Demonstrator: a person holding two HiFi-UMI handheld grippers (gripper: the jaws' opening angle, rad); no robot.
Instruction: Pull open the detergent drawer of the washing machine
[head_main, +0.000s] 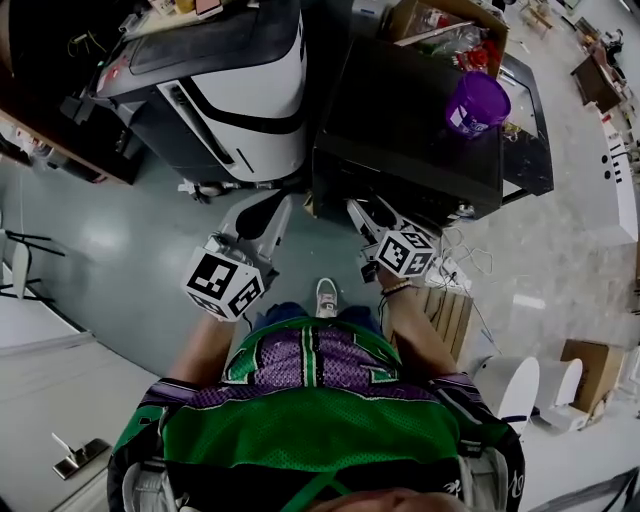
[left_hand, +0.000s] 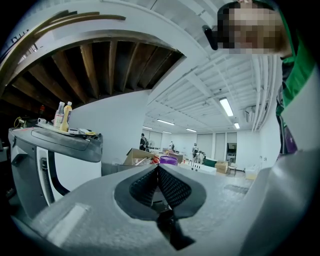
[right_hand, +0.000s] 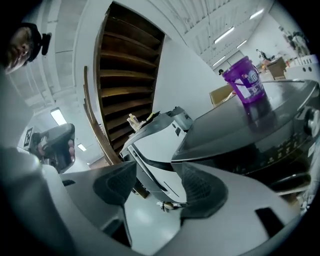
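The black washing machine (head_main: 400, 130) stands ahead of me at the centre right, with a purple tub (head_main: 477, 103) on its dark lid. In the right gripper view its lid (right_hand: 250, 125) and dark front panel (right_hand: 290, 145) fill the right side; I cannot make out the detergent drawer. My right gripper (head_main: 362, 212) hangs just before the machine's front left corner, and its jaws (right_hand: 157, 182) stand open around nothing. My left gripper (head_main: 268, 205) is held further left, apart from the machine. Its pads (left_hand: 158, 170) meet with nothing between them.
A white-and-black appliance (head_main: 240, 90) stands left of the washing machine, with bottles (left_hand: 62, 116) on top. A cardboard box (head_main: 440, 25) sits behind the machine. Cables (head_main: 455, 245) and a wooden crate (head_main: 450, 315) lie on the floor at my right. A wooden staircase (right_hand: 125, 75) rises overhead.
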